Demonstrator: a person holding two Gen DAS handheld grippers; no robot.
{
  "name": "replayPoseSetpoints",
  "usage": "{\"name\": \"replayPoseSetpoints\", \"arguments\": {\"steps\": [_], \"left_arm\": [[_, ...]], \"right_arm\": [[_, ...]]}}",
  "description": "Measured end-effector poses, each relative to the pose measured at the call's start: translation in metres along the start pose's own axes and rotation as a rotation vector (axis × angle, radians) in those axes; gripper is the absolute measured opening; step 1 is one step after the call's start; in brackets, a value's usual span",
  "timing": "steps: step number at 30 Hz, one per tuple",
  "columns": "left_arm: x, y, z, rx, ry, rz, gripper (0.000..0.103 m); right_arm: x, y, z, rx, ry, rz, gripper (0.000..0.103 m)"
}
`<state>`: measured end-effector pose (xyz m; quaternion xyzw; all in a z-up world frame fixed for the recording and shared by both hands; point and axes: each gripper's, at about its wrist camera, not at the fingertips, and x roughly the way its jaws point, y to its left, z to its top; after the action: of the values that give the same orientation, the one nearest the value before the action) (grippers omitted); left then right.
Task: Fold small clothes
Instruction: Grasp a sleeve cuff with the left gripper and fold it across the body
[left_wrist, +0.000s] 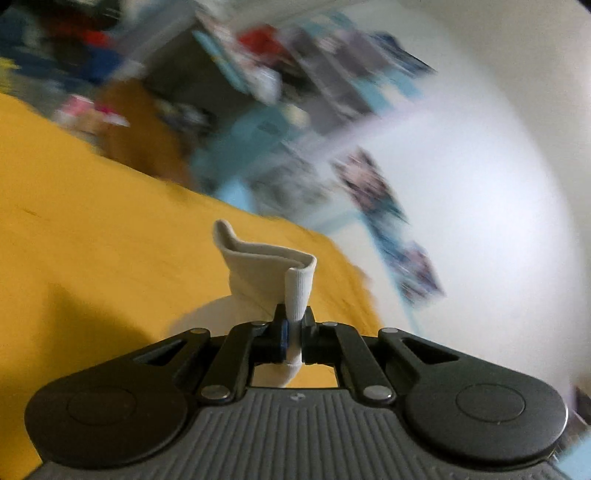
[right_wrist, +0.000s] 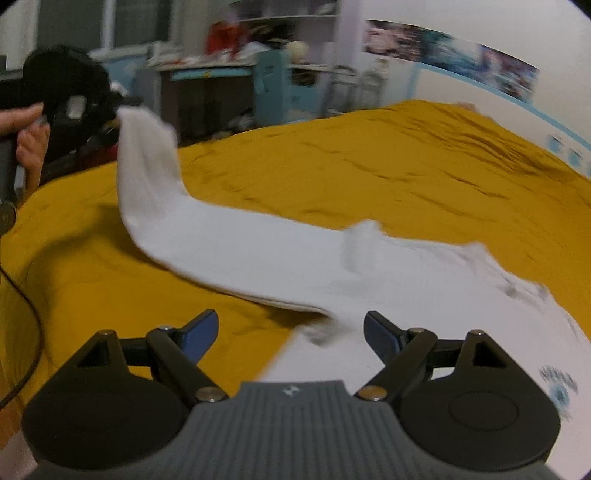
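A long white sock (right_wrist: 236, 247) stretches over the mustard-yellow bedspread (right_wrist: 388, 166). Its cuff end is lifted at the upper left, pinched by my left gripper (right_wrist: 110, 114), which a hand holds there. In the left wrist view my left gripper (left_wrist: 291, 325) is shut on the sock's white cuff (left_wrist: 266, 269), which sticks up between the jaws. My right gripper (right_wrist: 290, 330) is open and empty, low over the sock's other end, which lies on white fabric (right_wrist: 461, 332) at the lower right.
The bedspread (left_wrist: 92, 229) covers the bed. Beyond it stand a cluttered desk (right_wrist: 207, 74), a blue chair (right_wrist: 273, 88) and shelves. Posters (right_wrist: 461, 55) line the white wall at the right. A black cable (right_wrist: 26, 332) hangs at the left. The left wrist view is motion-blurred.
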<state>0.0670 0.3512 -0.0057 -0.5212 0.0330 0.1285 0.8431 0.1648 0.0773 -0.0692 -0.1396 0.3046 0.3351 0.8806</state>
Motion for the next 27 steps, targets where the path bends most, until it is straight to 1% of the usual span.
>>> {"name": "replayPoseSetpoints", "arguments": {"steps": [3, 6, 9, 10, 11, 13, 14, 15, 16, 17, 18, 19, 20, 21, 22, 23, 24, 25, 26, 27], "left_arm": [[0.021, -0.059, -0.045, 0.052, 0.103, -0.137, 0.006], [0.044, -0.111, -0.109, 0.097, 0.247, -0.261, 0.006], [0.067, -0.146, -0.184, 0.134, 0.393, -0.328, 0.006], [0.074, -0.153, -0.211, 0.141, 0.445, -0.335, 0.006], [0.084, -0.159, -0.241, 0.145, 0.514, -0.338, 0.006], [0.099, -0.159, -0.292, 0.16, 0.619, -0.329, 0.006], [0.111, -0.159, -0.312, 0.186, 0.668, -0.321, 0.008], [0.127, -0.159, -0.333, 0.224, 0.725, -0.301, 0.012], [0.135, -0.155, -0.353, 0.251, 0.778, -0.265, 0.014], [0.14, -0.151, -0.366, 0.267, 0.823, -0.237, 0.014], [0.146, -0.146, -0.374, 0.277, 0.873, -0.215, 0.014], [0.148, -0.141, -0.373, 0.28, 0.9, -0.202, 0.014], [0.141, -0.138, -0.372, 0.29, 0.907, -0.208, 0.017], [0.137, -0.137, -0.363, 0.314, 0.901, -0.219, 0.027], [0.134, -0.136, -0.349, 0.346, 0.888, -0.215, 0.036], [0.128, -0.135, -0.337, 0.388, 0.868, -0.196, 0.057], [0.124, -0.135, -0.327, 0.441, 0.85, -0.151, 0.078], [0.121, -0.132, -0.315, 0.506, 0.828, -0.089, 0.083], [0.12, -0.129, -0.302, 0.567, 0.801, -0.04, 0.084], [0.117, -0.121, -0.289, 0.626, 0.772, 0.002, 0.084]], "right_arm": [[-0.03, -0.046, -0.023, 0.09, 0.003, -0.06, 0.082], [-0.055, -0.089, -0.05, 0.169, 0.029, -0.143, 0.082], [-0.078, -0.132, -0.082, 0.25, 0.058, -0.231, 0.082], [-0.086, -0.145, -0.093, 0.277, 0.067, -0.255, 0.082], [-0.094, -0.157, -0.104, 0.306, 0.077, -0.278, 0.082], [-0.107, -0.181, -0.123, 0.355, 0.098, -0.315, 0.082], [-0.112, -0.189, -0.132, 0.377, 0.108, -0.331, 0.082], [-0.117, -0.198, -0.141, 0.404, 0.12, -0.348, 0.082], [-0.119, -0.205, -0.144, 0.427, 0.129, -0.356, 0.082], [-0.123, -0.212, -0.15, 0.455, 0.131, -0.362, 0.082], [-0.125, -0.219, -0.155, 0.483, 0.128, -0.365, 0.082], [-0.131, -0.229, -0.161, 0.521, 0.116, -0.362, 0.082], [-0.134, -0.237, -0.165, 0.561, 0.1, -0.356, 0.082], [-0.137, -0.25, -0.168, 0.619, 0.071, -0.339, 0.082], [-0.138, -0.263, -0.171, 0.685, 0.041, -0.308, 0.082], [-0.135, -0.274, -0.173, 0.753, 0.016, -0.274, 0.082], [-0.132, -0.286, -0.176, 0.82, -0.007, -0.239, 0.082], [-0.126, -0.297, -0.177, 0.88, -0.028, -0.216, 0.077], [-0.121, -0.305, -0.181, 0.916, -0.041, -0.212, 0.07], [-0.112, -0.313, -0.182, 0.949, -0.053, -0.216, 0.068]]}}
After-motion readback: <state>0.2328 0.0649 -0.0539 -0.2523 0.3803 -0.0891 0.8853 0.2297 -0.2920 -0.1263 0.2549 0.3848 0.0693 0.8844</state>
